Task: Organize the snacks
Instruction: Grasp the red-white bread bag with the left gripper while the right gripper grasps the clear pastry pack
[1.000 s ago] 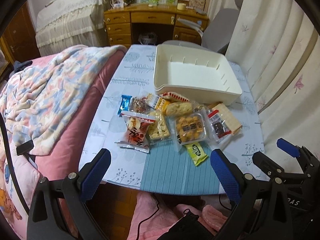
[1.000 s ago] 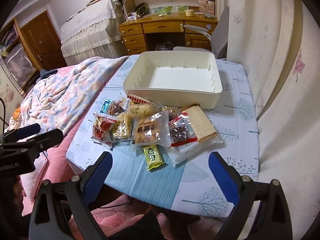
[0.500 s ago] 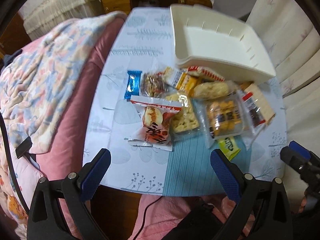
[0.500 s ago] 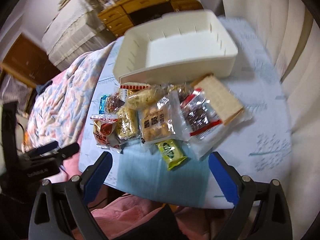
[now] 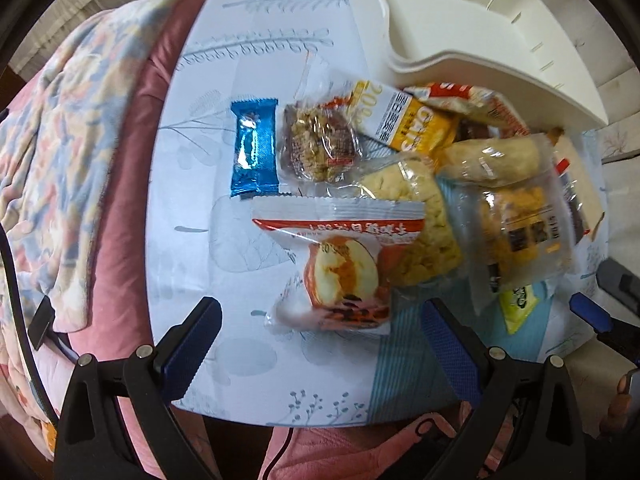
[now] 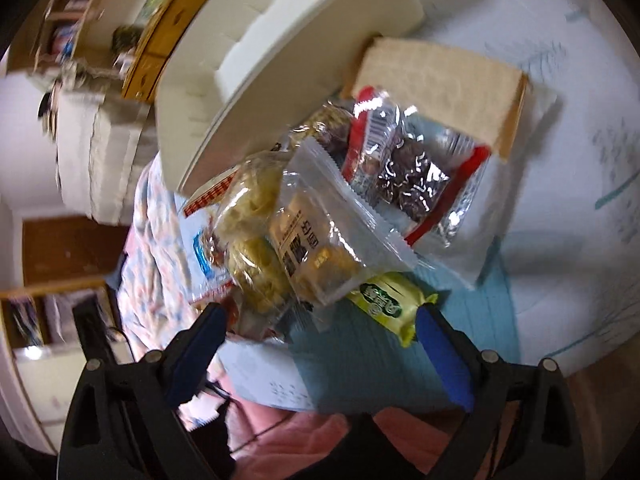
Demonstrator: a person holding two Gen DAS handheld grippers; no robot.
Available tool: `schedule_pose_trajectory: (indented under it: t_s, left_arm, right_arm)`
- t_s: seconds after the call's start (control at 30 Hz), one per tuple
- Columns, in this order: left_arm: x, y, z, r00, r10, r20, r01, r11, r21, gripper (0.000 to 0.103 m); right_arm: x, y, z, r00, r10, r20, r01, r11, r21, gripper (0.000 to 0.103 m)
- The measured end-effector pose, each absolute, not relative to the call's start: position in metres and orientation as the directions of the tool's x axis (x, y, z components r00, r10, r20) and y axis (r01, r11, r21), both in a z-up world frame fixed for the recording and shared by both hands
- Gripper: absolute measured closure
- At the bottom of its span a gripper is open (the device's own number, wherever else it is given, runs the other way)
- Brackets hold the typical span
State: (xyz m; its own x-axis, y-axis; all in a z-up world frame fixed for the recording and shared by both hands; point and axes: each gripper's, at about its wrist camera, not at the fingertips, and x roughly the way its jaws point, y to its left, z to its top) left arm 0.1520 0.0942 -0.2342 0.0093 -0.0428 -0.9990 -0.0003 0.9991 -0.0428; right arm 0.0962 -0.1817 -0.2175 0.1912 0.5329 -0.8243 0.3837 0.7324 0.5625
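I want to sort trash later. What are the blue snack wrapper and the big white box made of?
The blue snack wrapper looks like shiny foil-type plastic: it glints and has crimped ends. The big white box seems to be hard matte plastic, with smooth moulded walls and a rolled rim.

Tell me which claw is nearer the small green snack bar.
Right. The right claw sits right at the green snack bar, one finger nearly touching; the left claw hangs beside it, over the red-and-white packet.

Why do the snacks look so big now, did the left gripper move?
Yes. The left gripper has come down and forward toward the table; the red-and-white snack packet now sits just ahead of its open jaws.
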Motion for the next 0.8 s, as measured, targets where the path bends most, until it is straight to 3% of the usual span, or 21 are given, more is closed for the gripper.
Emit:
schedule_pose_trajectory:
  t_s: [0.33,0.43,0.57,0.63,0.8]
  left_arm:
    - [0.162,0.106,-0.268,-0.041,-0.087,-0.995,0.018,0.996,-0.088,0.004]
    - [0.165,0.107,-0.275,-0.052,-0.101,-0.994,0.016,0.995,-0.102,0.009]
    - [0.168,0.111,-0.282,-0.054,-0.136,-0.989,0.007,0.991,-0.137,0.023]
    - [0.168,0.112,-0.283,-0.055,-0.149,-0.987,0.006,0.989,-0.15,0.031]
    - [0.168,0.111,-0.285,-0.053,-0.152,-0.987,-0.011,0.988,-0.152,0.035]
  right_arm:
    - [0.109,-0.176,-0.248,0.259,0.561,-0.786,0.462,0.643,0.611,0.031]
    - [0.112,-0.178,-0.252,0.279,0.566,-0.776,0.469,0.625,0.625,0.039]
    - [0.115,-0.183,-0.261,0.27,0.537,-0.799,0.477,0.646,0.595,0.059]
    - [0.115,-0.188,-0.262,0.278,0.543,-0.792,0.481,0.635,0.604,0.061]
    - [0.108,-0.195,-0.262,0.293,0.561,-0.774,0.471,0.62,0.627,0.07]
